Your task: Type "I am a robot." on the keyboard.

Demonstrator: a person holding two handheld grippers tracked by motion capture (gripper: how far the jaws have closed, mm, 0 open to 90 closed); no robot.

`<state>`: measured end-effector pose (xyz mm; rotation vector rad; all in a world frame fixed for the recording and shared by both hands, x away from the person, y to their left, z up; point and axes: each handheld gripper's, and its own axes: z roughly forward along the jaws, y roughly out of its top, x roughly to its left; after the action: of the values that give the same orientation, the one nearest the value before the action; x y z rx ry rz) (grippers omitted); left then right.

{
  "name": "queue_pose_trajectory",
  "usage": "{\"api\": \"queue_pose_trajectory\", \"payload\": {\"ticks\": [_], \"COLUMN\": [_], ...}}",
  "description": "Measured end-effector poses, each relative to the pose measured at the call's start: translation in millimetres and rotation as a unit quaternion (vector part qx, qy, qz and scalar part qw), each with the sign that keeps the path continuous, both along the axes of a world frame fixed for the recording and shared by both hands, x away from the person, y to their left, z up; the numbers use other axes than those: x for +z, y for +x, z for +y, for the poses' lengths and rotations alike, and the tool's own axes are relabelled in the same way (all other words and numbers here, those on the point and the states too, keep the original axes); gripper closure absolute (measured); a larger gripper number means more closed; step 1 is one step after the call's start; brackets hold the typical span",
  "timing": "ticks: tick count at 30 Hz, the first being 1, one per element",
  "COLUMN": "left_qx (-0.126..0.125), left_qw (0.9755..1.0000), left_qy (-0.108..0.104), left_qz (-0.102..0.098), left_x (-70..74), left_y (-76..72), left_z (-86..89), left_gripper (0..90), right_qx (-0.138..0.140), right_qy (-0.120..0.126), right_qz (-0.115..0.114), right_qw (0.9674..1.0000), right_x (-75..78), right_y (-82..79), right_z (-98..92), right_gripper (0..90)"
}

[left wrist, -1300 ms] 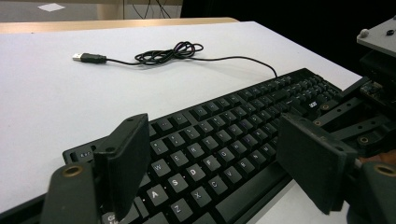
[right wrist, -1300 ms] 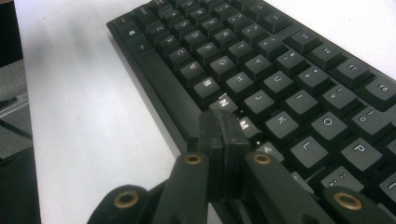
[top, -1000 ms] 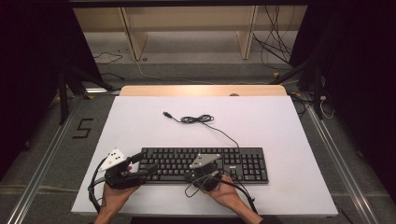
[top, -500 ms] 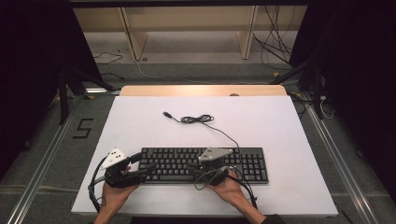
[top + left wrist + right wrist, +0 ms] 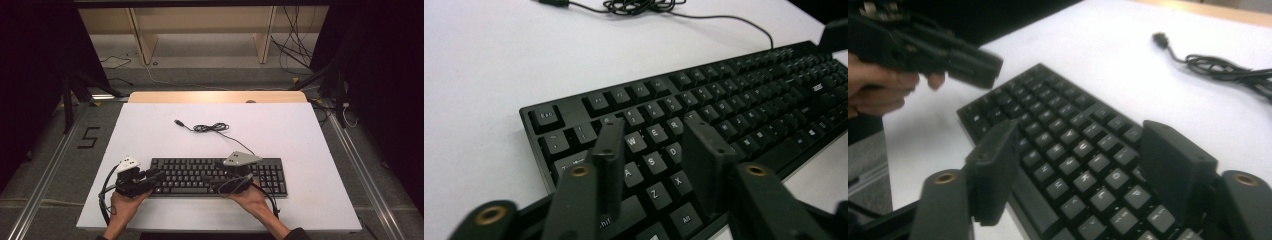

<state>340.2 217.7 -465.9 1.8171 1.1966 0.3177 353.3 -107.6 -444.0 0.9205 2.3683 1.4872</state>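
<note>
A black keyboard lies near the front edge of the white table, and its cable coils behind it to a USB plug. My left gripper hovers over the keyboard's left end. Its jaws have just been closing but stay apart above the letter keys, with nothing between them. My right gripper hangs over the keyboard's middle, pointing left. Its jaws have just been opening and stand wide over the keys, holding nothing. The left gripper shows in the right gripper view too.
The white table top stretches bare behind the keyboard to a wooden strip at its far edge. Shelving legs and loose cables stand on the floor beyond. A "5" marking lies on the floor at left.
My right gripper has lifted off the keys, drifted slightly right, and its jaws have spread. The left gripper's jaws have narrowed while that hand stayed in place.
</note>
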Motion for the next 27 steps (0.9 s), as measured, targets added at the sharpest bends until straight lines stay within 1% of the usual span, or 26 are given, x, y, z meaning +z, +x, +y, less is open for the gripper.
{"api": "queue_pose_trajectory", "payload": {"ticks": [2, 6, 12, 14, 16, 17, 22, 27], "left_qx": [-0.002, -0.001, -0.004, -0.005, -0.007, -0.006, -0.009, -0.007], "left_qw": [1.0, 0.9999, 0.9995, 0.9993, 0.9991, 0.9992, 0.9987, 0.9985], "left_qy": [0.006, 0.015, 0.028, 0.034, 0.036, 0.033, 0.044, 0.047], "left_qz": [0.004, 0.007, 0.015, 0.017, 0.02, 0.02, 0.024, 0.03], "left_x": [-1.0, -2.4, -5.4, -6.1, -6.7, -7.2, -8.6, -11.3], "left_y": [1.3, 3.6, 7.4, 8.2, 8.8, 8.9, 10.6, 12.5], "left_z": [-0.5, -1.8, -3.2, -3.8, -4.3, -5.2, -5.7, -5.7], "left_gripper": [69.3, 77.7, 87.1, 88.6, 88.9, 89.0, 89.1, 89.1], "right_qx": [-0.004, -0.007, -0.007, -0.007, -0.007, -0.007, -0.008, -0.008], "right_qy": [0.004, 0.007, 0.009, 0.01, 0.009, 0.009, 0.009, 0.008], "right_qz": [-0.001, -0.006, -0.007, -0.008, -0.009, -0.009, -0.011, -0.011], "right_qw": [1.0, 0.9999, 0.9999, 0.9999, 0.9999, 0.9999, 0.9999, 0.9999], "right_x": [1.7, 3.2, 3.4, 3.4, 3.5, 3.6, 3.6, 3.5], "right_y": [0.6, 0.8, 0.6, 0.6, 0.4, 0.3, 0.2, -0.1], "right_z": [-2.7, -5.0, -4.9, -5.0, -4.9, -4.8, -4.6, -4.2], "right_gripper": [29.3, 28.0, 26.9, 26.6, 26.3, 26.2, 25.9, 25.8]}}
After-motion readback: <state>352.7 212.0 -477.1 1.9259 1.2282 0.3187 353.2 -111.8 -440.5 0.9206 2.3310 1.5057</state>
